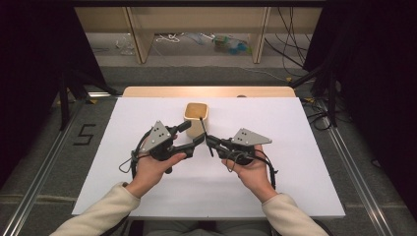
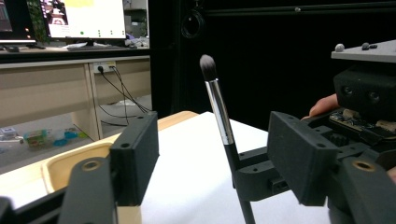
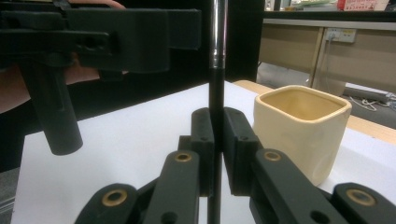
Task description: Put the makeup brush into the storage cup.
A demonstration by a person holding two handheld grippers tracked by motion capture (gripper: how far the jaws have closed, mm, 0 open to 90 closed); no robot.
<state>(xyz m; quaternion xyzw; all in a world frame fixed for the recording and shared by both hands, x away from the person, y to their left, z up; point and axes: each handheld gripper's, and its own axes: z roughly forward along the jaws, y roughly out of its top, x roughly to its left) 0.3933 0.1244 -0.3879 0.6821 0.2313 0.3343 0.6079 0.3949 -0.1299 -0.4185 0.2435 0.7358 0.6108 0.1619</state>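
The right tool (image 1: 212, 141) is clenched on a makeup brush (image 2: 219, 114), held upright, bristles up. The cup (image 1: 196, 118) sits at its eleven o'clock, just beside; the left tool (image 1: 192, 132) gapes, released, flanking the cup.

White table (image 1: 147, 191); cream cup (image 1: 196, 118)

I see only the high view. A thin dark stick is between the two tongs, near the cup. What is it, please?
Observer: A makeup brush, with a dark bristle tip and silver ferrule, standing upright.
Operator: Which tongs hold it?
Observer: The right tongs are shut on its black handle.
Operator: And the left tongs?
Observer: The left tongs are open, empty, and the brush stands beyond them.
Operator: Is anything inside the cup?
Observer: The cup looks empty as far as its inside shows.
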